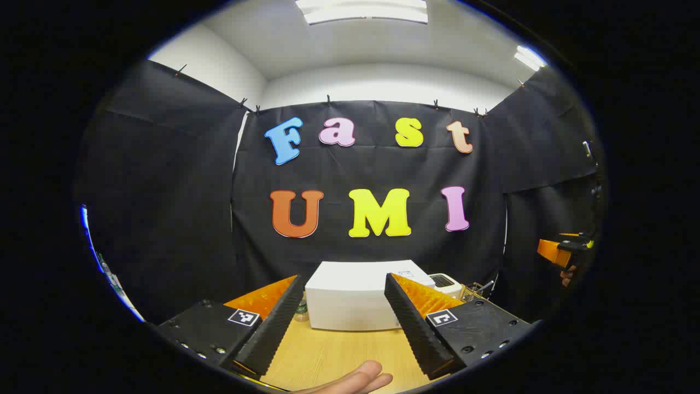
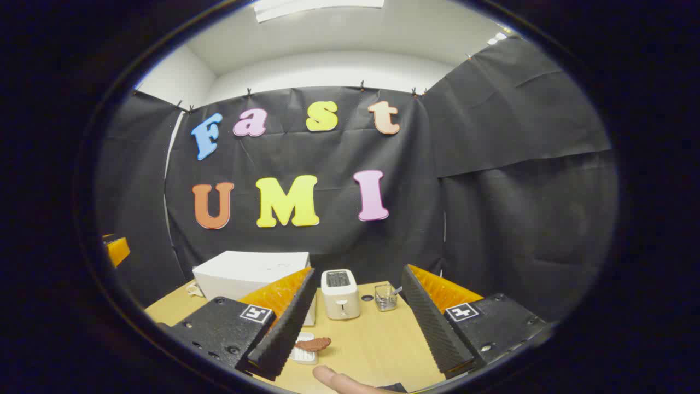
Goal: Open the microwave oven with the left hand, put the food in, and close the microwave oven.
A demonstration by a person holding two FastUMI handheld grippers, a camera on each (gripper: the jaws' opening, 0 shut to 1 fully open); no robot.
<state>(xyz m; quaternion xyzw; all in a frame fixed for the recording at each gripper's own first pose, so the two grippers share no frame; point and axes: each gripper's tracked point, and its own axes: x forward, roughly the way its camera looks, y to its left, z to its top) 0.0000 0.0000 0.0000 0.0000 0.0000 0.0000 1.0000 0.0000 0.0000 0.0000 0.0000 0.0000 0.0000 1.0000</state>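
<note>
Both tongs hang in the air with fingers spread wide, holding nothing: the left tongs [image 1: 339,323] face the microwave oven [image 1: 353,295], the right tongs [image 2: 355,323] look over the bench [image 2: 377,345]. The white microwave oven stands closed at the far left of the wooden bench. Right of it is a white toaster [image 2: 340,294], then a small glass container [image 2: 386,297]. The food [image 2: 313,344], a reddish-brown piece, lies nearer, on a small white tray [image 2: 305,355]. The opening step has not begun. To do it well, the left tongs should probably approach the door's free edge squarely, catch it lightly and swing it along its hinge arc instead of pulling straight.
</note>
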